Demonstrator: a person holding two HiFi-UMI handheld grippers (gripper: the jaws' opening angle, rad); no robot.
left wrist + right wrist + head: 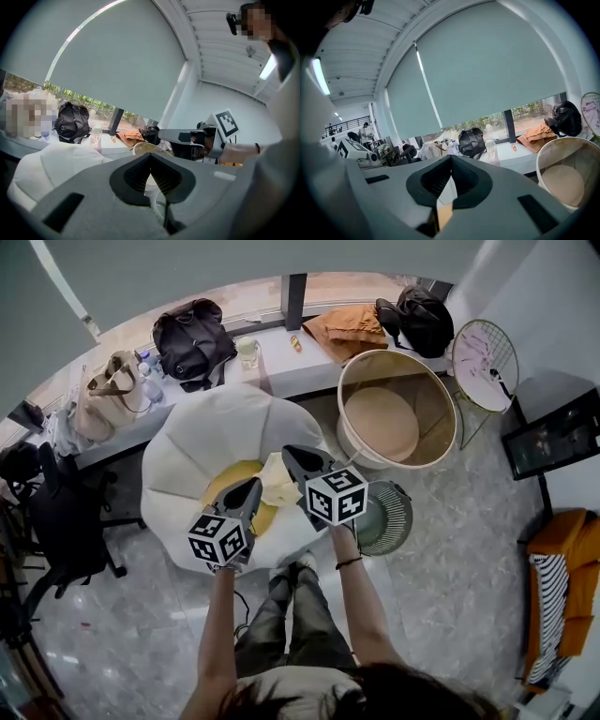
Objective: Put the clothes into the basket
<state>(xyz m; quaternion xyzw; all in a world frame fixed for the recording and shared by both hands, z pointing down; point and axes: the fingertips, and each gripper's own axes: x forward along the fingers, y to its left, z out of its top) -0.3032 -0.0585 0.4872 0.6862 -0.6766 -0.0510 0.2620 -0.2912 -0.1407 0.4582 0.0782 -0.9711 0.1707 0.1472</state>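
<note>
— What lies under us in the head view?
— A white cushion (183, 460). The basket (441, 432) stands well beyond our right hand-held gripper (289, 456).
— And the pale cloth (278, 486)?
— Only our right gripper view shows it pinched between the closed jaws. Our left hand-held gripper (255, 486), just beside, is pressed together on nothing.

The tool (450, 161) is closed on pale cloth (448, 193), basket (569, 174) beyond.

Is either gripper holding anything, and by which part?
Nothing: the left gripper and right gripper have jaws shut empty over the clothes on the beanbag.
</note>
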